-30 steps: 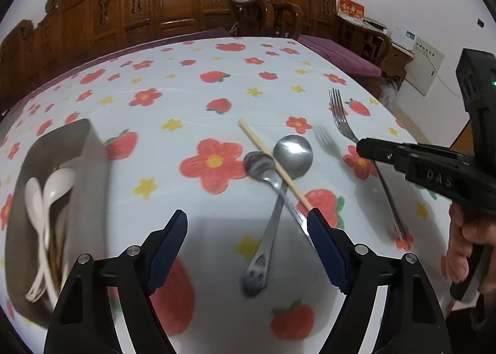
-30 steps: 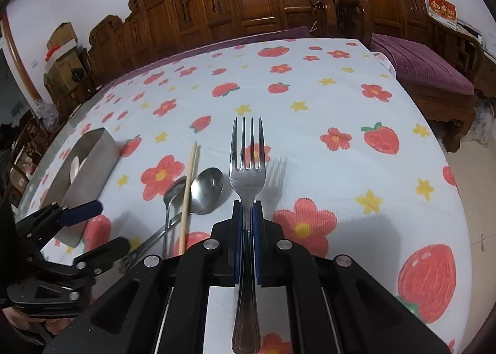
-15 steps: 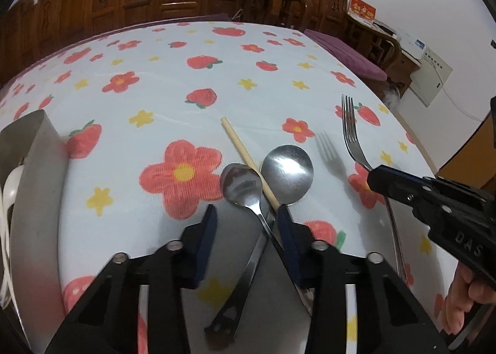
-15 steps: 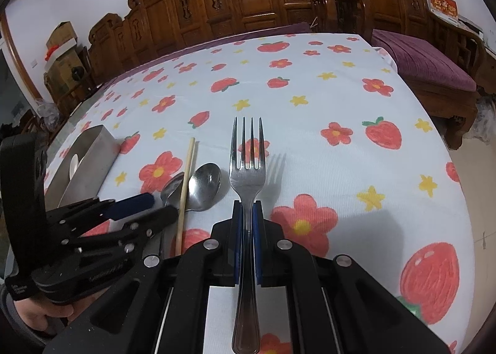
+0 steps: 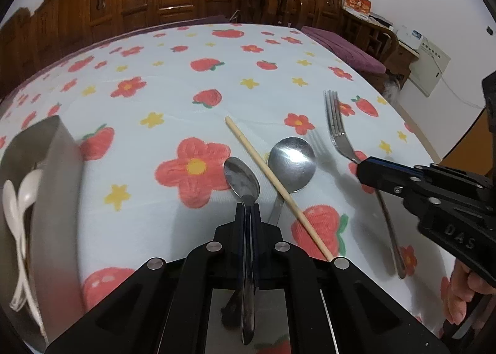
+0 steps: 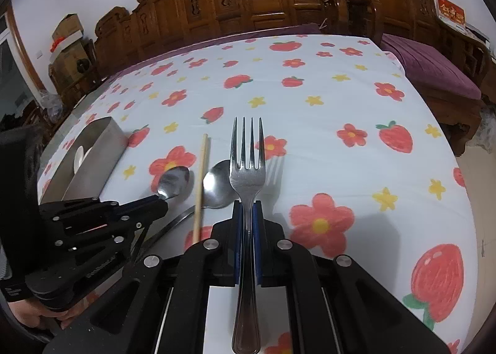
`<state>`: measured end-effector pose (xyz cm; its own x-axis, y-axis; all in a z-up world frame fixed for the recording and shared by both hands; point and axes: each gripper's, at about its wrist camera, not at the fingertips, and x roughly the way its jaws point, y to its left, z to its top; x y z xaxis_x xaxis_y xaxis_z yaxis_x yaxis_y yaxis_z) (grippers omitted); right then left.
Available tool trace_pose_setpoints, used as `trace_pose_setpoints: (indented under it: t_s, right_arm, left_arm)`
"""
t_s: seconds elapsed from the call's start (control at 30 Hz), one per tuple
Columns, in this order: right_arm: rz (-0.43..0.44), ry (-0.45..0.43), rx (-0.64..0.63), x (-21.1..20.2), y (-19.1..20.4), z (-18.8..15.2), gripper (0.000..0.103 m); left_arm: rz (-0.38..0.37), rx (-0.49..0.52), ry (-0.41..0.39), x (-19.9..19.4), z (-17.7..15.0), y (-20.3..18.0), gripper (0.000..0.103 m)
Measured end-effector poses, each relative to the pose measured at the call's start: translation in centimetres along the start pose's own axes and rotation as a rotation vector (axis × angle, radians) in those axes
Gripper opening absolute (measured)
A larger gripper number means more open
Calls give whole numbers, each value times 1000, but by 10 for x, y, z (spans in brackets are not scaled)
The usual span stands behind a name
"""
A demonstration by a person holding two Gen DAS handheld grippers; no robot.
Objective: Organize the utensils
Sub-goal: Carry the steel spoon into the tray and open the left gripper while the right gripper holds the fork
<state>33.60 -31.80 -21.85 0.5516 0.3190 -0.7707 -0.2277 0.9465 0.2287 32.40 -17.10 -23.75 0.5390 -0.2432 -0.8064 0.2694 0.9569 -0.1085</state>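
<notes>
In the left wrist view, the left gripper [image 5: 248, 210] has just closed its jaws and now clamps the thin neck of a small oval steel spoon [image 5: 241, 179], whose dull bowl juts out ahead of the black, blue-padded fingers. Just to the right of that spoon, a pale wooden chopstick [image 5: 276, 185] runs diagonally, crossing over the handle of a larger round-bowled spoon [image 5: 291, 163] with a bright mirror shine. Further right of the small spoon, the right gripper [image 5: 364, 168] grips the neck of a polished four-tined fork [image 5: 336, 124]. Well to the left of the small spoon stands a brushed-metal rectangular tray [image 5: 59, 199] holding smooth white ceramic spoons [image 5: 18, 199]. All rest on a white tablecloth [image 5: 173, 81] printed with red flowers, strawberries and yellow stars.

In the right wrist view, the right gripper [image 6: 247, 208] is clenched on the fork [image 6: 247, 165] at its neck, the tines pointing away and the slender handle running back between the blue pads. Left of the fork lie the large spoon [image 6: 218, 183], its bowl partly behind the fork's head, then the straight chopstick [image 6: 201, 180], then the small spoon [image 6: 173, 182] pinched in the left gripper [image 6: 162, 199]. Far left of the fork sits the steel tray [image 6: 99, 161], its walls matte grey.
</notes>
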Motion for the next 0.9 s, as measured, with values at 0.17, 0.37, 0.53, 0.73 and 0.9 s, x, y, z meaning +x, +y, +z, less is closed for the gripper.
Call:
trace_pose_setpoints:
  t_s: [0.17, 0.37, 0.53, 0.73, 0.9]
  right_arm:
    - [14, -12, -13, -4, 15, -2, 8]
    - [32, -36, -50, -12, 41, -5, 8]
    - [61, -61, -62, -21, 60, -5, 8]
    - [82, -88, -102, -32, 86, -4, 8]
    - [95, -104, -126, -38, 105, -5, 8]
  left_arm:
    - [8, 20, -27, -23, 1, 2, 3]
    - [10, 23, -63, -50, 3, 11, 3]
    - [10, 17, -90, -71, 3, 23, 3]
    - [21, -3, -121, -94, 5, 43, 3]
    - [39, -14, -142, -111, 5, 62, 3]
